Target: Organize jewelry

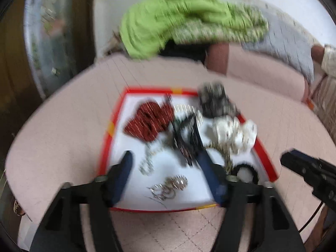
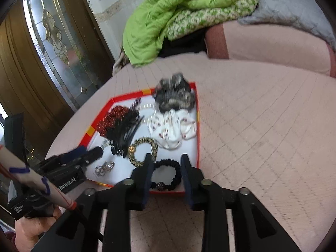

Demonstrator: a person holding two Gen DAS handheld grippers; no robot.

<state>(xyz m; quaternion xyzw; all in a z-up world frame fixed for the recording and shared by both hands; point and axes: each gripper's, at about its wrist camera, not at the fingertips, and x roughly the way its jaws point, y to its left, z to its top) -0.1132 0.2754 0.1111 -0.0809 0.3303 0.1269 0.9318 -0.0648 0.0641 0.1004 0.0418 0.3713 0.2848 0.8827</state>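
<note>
A red-rimmed white tray (image 1: 105, 147) (image 2: 197, 126) lies on a pink quilted bed. It holds a red beaded piece (image 1: 149, 121) (image 2: 109, 119), black hair clips (image 1: 187, 138) (image 2: 124, 134), a white scrunchie (image 1: 233, 134) (image 2: 172, 130), a grey scrunchie (image 1: 216, 100) (image 2: 174, 94), a leopard band (image 2: 142, 151), a black hair tie (image 2: 168, 174), silver chains (image 1: 147, 163) and rings (image 1: 170, 187) (image 2: 104, 168). My left gripper (image 1: 166, 161) (image 2: 90, 153) is open over the tray's near part. My right gripper (image 2: 167, 163) (image 1: 294, 157) is open around the black hair tie.
A green blanket (image 1: 168, 21) (image 2: 168, 16) and a grey cloth (image 2: 283, 6) lie on a pink cushion behind the tray. A wooden door with a glass panel (image 2: 52, 37) stands at the left. The left wrist view is blurred.
</note>
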